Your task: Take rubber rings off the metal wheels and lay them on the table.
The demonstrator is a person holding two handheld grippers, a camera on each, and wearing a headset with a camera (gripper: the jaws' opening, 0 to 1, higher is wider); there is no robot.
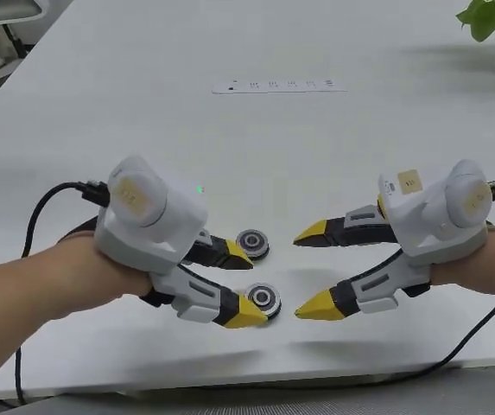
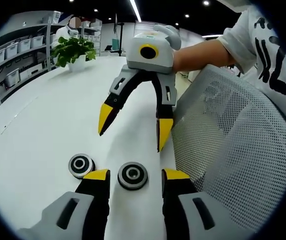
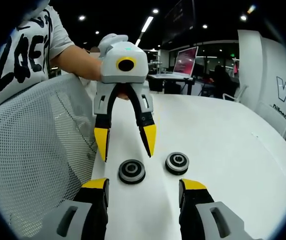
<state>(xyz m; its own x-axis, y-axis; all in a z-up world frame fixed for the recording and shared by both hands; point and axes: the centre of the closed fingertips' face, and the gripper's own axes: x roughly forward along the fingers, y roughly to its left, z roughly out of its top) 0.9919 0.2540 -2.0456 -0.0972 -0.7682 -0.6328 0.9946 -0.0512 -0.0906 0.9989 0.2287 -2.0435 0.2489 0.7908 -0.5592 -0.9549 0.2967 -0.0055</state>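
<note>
Two small metal wheels with black rubber rings lie flat on the white table (image 1: 230, 147). The near wheel (image 1: 263, 299) (image 2: 132, 175) (image 3: 132, 171) sits just ahead of my left gripper (image 1: 245, 285) (image 2: 135, 175), level with the gap between its open jaws. The far wheel (image 1: 252, 244) (image 2: 81, 165) (image 3: 176, 163) rests just outside that gripper's far jaw. My right gripper (image 1: 309, 270) (image 3: 143, 184) faces them from the right, open and holding nothing, a short way from both wheels. Each gripper sees the other, the right gripper (image 2: 133, 127) and the left gripper (image 3: 126, 144).
A white power strip (image 1: 277, 85) lies flat at the table's far middle, and a green plant (image 1: 493, 17) stands at the far right corner. A grey mesh chair back (image 2: 232, 150) stands at the table's near edge. Black cables trail from both grippers.
</note>
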